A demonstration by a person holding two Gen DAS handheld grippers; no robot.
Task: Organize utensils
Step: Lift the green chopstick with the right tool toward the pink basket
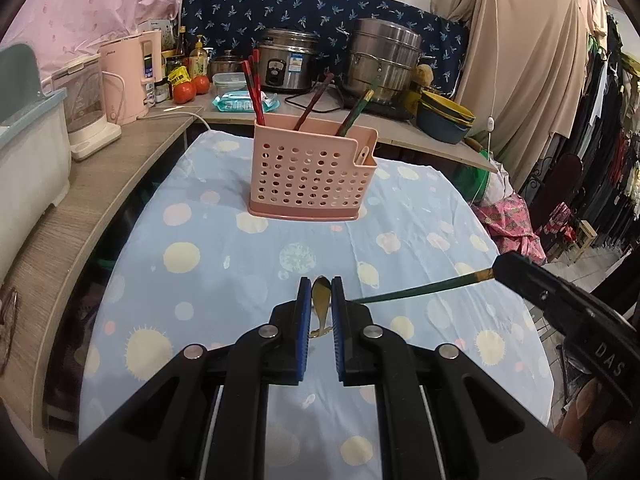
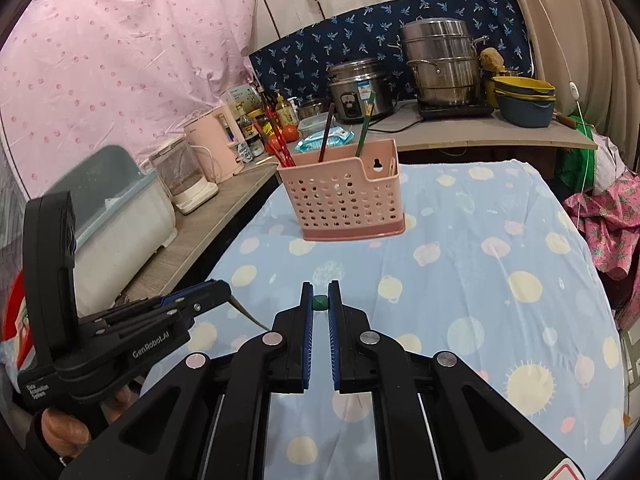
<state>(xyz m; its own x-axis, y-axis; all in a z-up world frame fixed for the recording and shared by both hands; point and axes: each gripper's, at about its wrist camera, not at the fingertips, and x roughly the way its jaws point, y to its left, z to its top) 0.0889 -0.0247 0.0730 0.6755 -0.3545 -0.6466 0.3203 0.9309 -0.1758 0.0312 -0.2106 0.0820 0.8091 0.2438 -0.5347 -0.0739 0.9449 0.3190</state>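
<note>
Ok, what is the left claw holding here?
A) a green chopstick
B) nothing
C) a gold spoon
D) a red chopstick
C: in the left wrist view the left claw is shut on a gold spoon, while the green chopstick sits in the right claw.

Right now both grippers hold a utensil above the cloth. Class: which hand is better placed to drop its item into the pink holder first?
Probably left. The left gripper grips a spoon pointing at the pink holder; the right gripper grips its green chopstick crosswise, needing a turn.
</note>
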